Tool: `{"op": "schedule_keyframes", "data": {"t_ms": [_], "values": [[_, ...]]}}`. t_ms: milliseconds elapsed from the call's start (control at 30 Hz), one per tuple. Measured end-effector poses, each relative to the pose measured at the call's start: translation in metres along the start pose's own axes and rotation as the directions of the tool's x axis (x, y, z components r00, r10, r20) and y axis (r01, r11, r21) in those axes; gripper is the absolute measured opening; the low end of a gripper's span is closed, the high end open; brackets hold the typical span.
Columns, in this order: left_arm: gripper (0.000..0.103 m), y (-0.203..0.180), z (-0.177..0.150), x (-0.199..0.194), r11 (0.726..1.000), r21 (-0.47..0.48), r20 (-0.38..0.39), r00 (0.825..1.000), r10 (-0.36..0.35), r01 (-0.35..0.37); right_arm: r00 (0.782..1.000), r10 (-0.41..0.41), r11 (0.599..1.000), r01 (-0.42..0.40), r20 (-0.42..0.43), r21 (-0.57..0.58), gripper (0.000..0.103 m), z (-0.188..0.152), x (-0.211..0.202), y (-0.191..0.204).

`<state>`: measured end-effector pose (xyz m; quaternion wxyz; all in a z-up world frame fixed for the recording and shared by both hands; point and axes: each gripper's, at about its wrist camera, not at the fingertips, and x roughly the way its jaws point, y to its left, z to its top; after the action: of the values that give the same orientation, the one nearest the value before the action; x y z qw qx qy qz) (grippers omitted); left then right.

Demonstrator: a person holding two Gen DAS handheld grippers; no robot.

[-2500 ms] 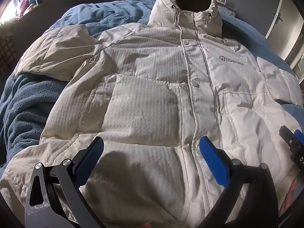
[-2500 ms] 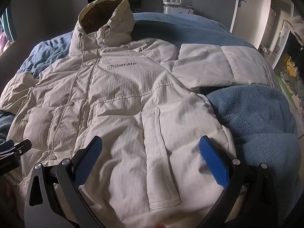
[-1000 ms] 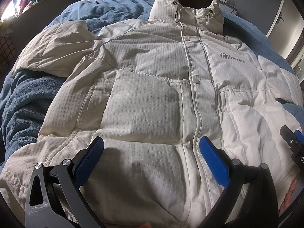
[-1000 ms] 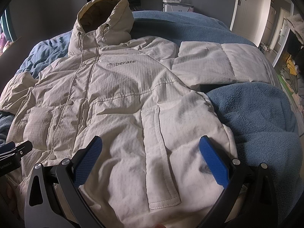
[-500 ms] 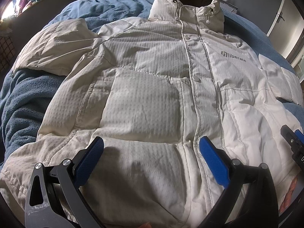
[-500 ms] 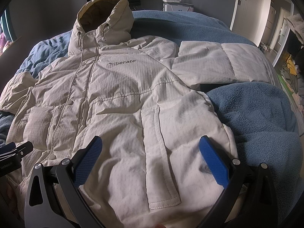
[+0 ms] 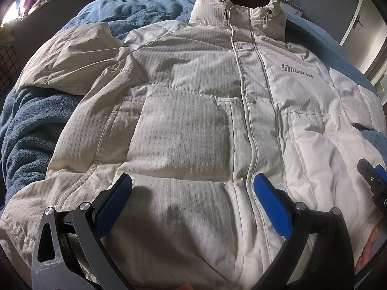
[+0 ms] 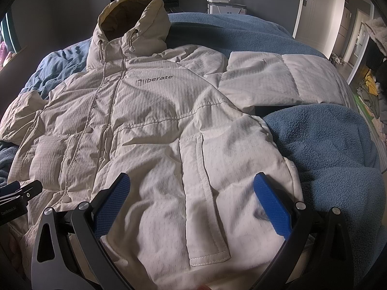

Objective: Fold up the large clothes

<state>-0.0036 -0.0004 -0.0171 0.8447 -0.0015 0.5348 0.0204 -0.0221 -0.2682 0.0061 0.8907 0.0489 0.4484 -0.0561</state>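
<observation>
A cream hooded puffer jacket (image 7: 183, 125) lies face up and zipped on a blue blanket, hood at the far end, both sleeves spread out to the sides. It also fills the right wrist view (image 8: 150, 125). My left gripper (image 7: 192, 188) is open and empty, hovering over the jacket's lower left front near the hem. My right gripper (image 8: 191, 186) is open and empty over the lower right front, above the pocket flap (image 8: 205, 193). The right gripper's tip shows at the left view's right edge (image 7: 372, 178).
The blue fleece blanket (image 8: 326, 145) covers the bed around the jacket. A white router (image 8: 219, 0) stands behind the bed. A door (image 8: 312, 4) and cluttered floor lie to the right. A window ledge (image 7: 21, 4) is at far left.
Both grippers have stayed open over the jacket's hem. The left view has shifted slightly closer to the jacket; the jacket itself has not moved.
</observation>
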Motion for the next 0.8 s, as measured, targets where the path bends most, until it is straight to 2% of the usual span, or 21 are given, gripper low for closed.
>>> {"op": "schedule_keyframes", "data": {"t_ms": [800], "values": [[0.097,0.0005,0.0002,-0.0005,1.0,-0.005,-0.002,1.0,-0.01,0.01,1.0,-0.002,1.0,0.002,-0.002,-0.001,0.097,-0.0003,0.001,-0.0002]]}}
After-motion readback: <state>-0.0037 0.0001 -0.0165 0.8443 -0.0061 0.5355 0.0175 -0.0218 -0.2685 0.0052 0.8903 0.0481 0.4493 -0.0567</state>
